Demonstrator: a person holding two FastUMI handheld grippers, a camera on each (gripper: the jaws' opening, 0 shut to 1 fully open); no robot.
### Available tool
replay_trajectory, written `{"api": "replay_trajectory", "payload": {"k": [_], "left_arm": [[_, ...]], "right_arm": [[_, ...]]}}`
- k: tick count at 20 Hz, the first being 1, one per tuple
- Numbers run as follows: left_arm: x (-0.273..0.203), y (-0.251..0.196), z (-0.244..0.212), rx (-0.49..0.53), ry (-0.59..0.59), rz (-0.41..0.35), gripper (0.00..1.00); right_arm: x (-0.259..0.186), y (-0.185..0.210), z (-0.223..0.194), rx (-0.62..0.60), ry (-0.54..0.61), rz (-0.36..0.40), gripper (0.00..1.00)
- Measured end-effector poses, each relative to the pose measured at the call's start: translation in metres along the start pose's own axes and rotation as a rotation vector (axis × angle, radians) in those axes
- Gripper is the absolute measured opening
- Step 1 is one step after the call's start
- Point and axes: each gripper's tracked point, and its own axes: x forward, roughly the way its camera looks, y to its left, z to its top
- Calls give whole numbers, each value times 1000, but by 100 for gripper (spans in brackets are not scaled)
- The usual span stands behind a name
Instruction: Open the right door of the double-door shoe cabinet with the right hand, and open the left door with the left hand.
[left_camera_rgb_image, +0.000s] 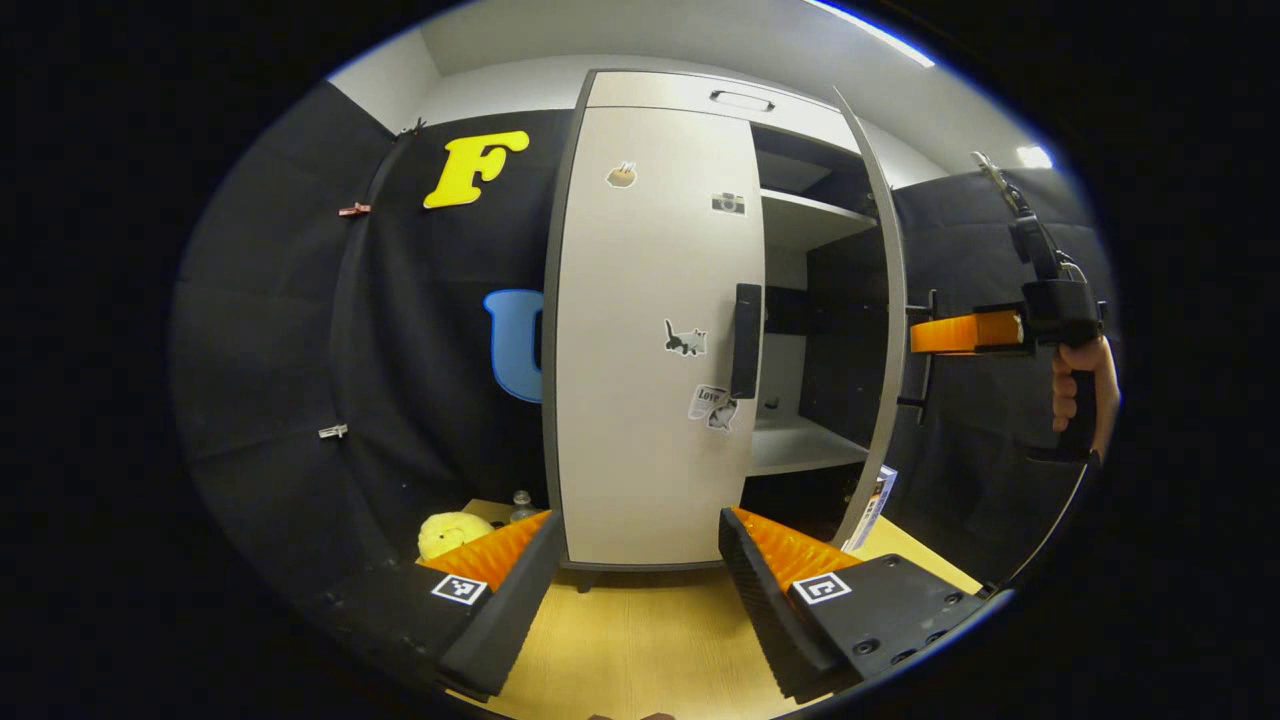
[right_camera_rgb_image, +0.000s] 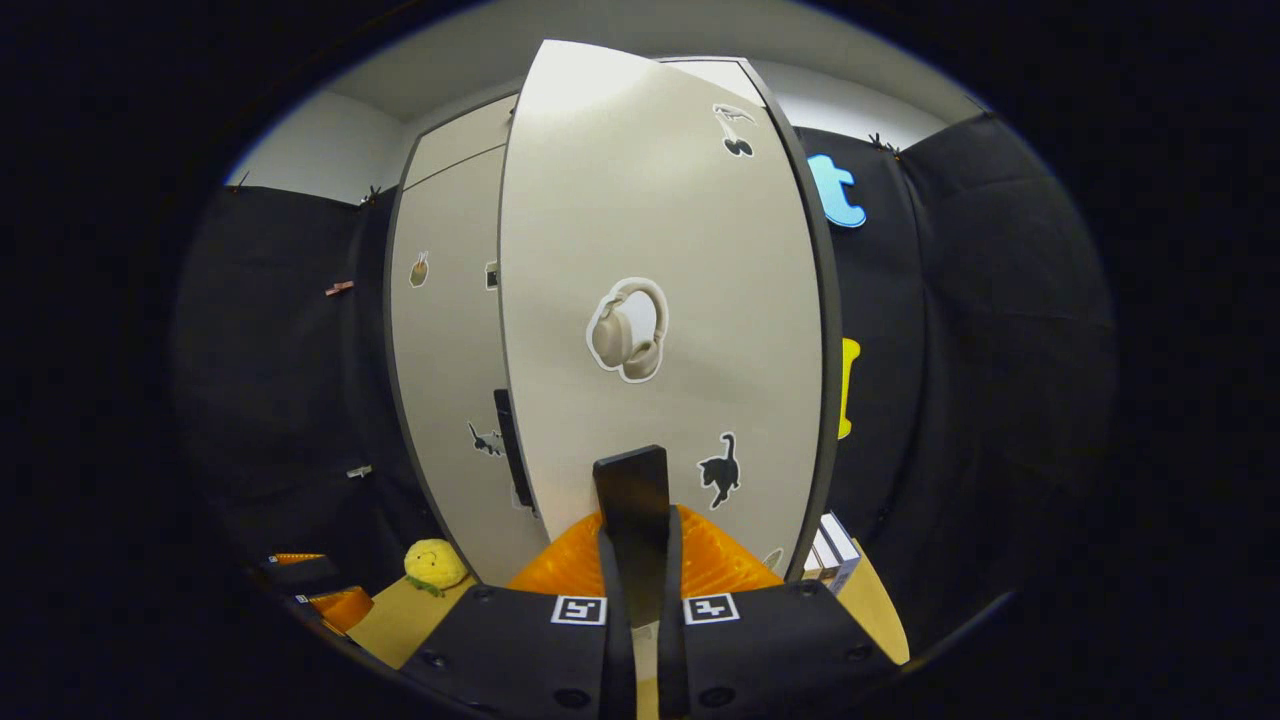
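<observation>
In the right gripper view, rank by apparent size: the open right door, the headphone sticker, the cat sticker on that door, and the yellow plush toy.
1. right door
2. headphone sticker
3 and 4. yellow plush toy and cat sticker look about alike; they sit at different depths, so I won't rank them.

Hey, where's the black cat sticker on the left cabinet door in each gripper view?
Left gripper view: the cat sticker sits mid-frame on the closed left door, just left of its black handle.
Right gripper view: the cat sticker is small, lower left of centre, again left of that handle.
Shared landmark: the yellow plush toy on the floor.
</observation>
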Motion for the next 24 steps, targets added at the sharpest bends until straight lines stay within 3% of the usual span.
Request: {"api": "replay_trajectory", "payload": {"k": [11,24], "left_arm": [[7,-30,-1,16,7,-23,95],[22,-54,1,12,7,11,95]], "right_arm": [[-13,-16,2,8,19,31,13],[-32,-59,8,16,-1,-9,12]]}}
